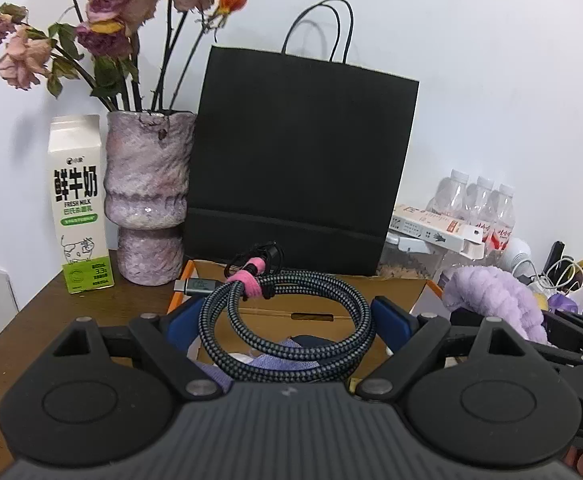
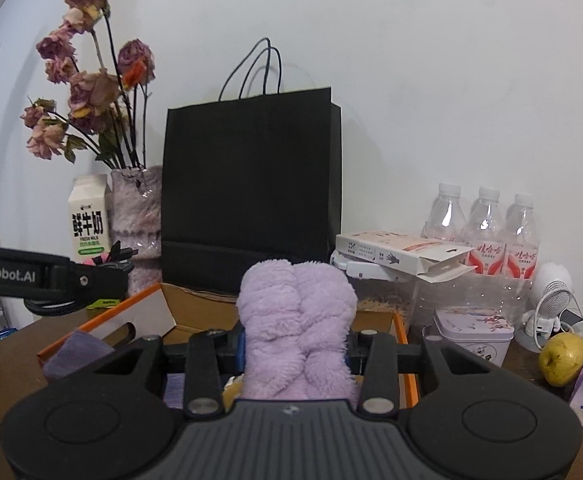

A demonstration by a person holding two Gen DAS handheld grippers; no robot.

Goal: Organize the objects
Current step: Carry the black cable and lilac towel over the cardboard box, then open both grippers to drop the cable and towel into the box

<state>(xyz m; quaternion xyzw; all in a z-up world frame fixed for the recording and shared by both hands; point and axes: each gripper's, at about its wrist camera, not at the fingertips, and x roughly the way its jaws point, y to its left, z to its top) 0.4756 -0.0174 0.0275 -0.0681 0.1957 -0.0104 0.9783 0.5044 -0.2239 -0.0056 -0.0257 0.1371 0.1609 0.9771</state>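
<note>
Left wrist view has the left gripper with its blue pads spread wide, and a coiled braided USB-C cable bundled with a pink strap sits right between them, filling the gap. Looks to me like the pads are pressing on the coil's sides, so I'd call it grasped, with the coil hovering over the open cardboard box in front of the black paper bag. On the right wrist view, the right gripper is clenched on a fluffy lilac plush thing, maybe a headband or scrunchie, hard to say, and that's also up over the same box. So my read is we're mid "drop stuff in the box": both items are carried and positioned above it, not released yet. The next move probably calls for lowering each into the box and letting go, one at a time so the two grippers don't bump, since they're close together. There's already some purple fabric down in there. Counts: one cable, one plush thing, one box, one bag, one milk carton, one vase of dried roses, three water bottles, one tin, one yellow-green fruit.
</note>
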